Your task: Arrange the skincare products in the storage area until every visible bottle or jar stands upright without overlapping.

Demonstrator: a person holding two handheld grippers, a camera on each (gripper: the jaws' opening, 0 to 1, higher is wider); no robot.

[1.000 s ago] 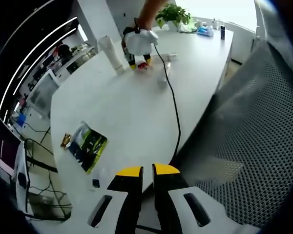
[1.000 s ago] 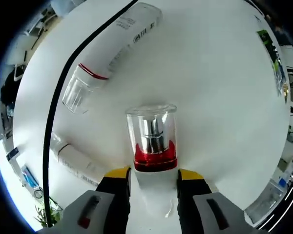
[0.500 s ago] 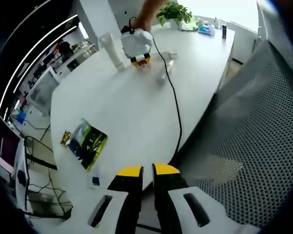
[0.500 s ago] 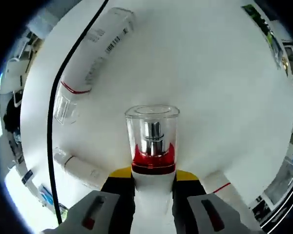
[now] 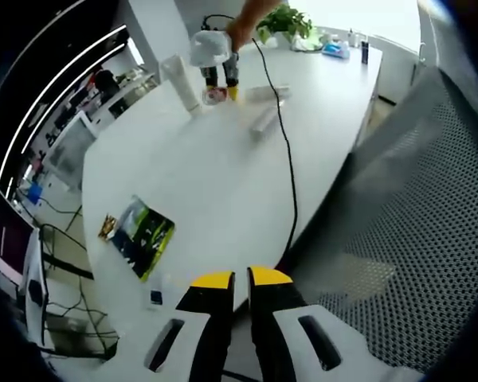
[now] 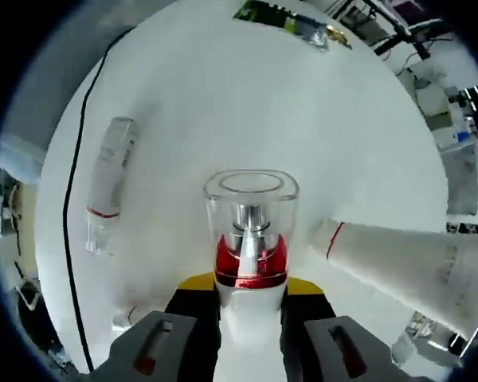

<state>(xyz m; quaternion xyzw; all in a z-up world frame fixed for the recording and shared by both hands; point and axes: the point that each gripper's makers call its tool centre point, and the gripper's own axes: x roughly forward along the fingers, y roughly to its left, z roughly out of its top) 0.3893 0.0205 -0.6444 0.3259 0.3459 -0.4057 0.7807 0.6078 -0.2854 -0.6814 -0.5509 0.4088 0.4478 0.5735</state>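
Observation:
My right gripper (image 6: 249, 285) is shut on a white pump bottle (image 6: 251, 243) with a red collar and a clear cap, held above the white table (image 6: 223, 103). A white tube (image 6: 398, 259) stands cap-down just right of it. Another white bottle with a clear cap (image 6: 106, 183) lies flat to the left. In the left gripper view the right gripper (image 5: 215, 60) hangs over the far part of the table, next to the standing tube (image 5: 182, 83) and the lying bottle (image 5: 263, 119). My left gripper (image 5: 240, 280) is shut with nothing in it, off the table's near edge.
A black cable (image 5: 288, 175) runs across the table from the right gripper. A green and black packet (image 5: 142, 235) lies near the front left edge. A mesh office chair (image 5: 406, 239) stands on the right. A potted plant (image 5: 283, 22) sits at the far end.
The right gripper has lifted the pump bottle off the table and turned it, moving toward the standing tube. The left gripper has stayed put.

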